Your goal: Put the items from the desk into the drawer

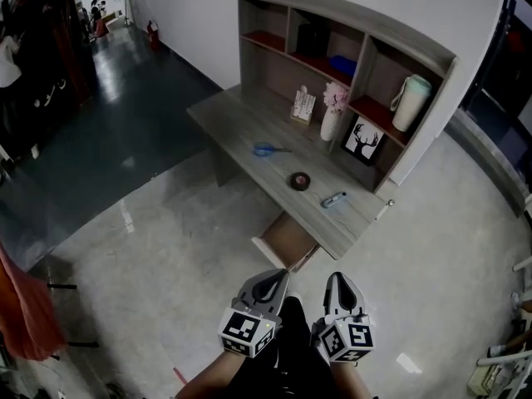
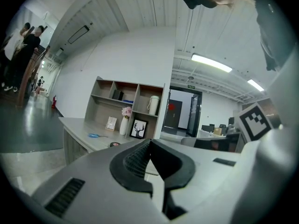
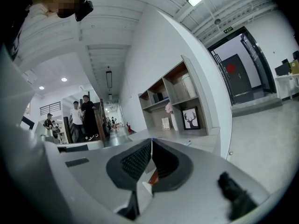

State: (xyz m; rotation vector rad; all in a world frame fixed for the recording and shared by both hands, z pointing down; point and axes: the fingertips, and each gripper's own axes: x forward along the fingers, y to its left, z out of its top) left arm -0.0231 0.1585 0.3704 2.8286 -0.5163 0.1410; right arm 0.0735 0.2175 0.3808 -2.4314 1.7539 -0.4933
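While we hold left gripper (image 1: 274,279) and right gripper (image 1: 341,279) pinched shut, empty, desk (image 1: 241,119) has three things: scissors (image 1: 264,149), black ring (image 1: 299,181), maybe clip (image 1: 333,199).

The desk (image 1: 233,116) is grey wood-grain. Blue scissors (image 1: 264,149) lie mid-desk, a black roll (image 1: 299,181) nearer the front edge; the deer picture (image 1: 363,139) is black-and-white.

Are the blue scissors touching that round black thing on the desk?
Apart. The head view shows bare desk between the scissors and the black roll.
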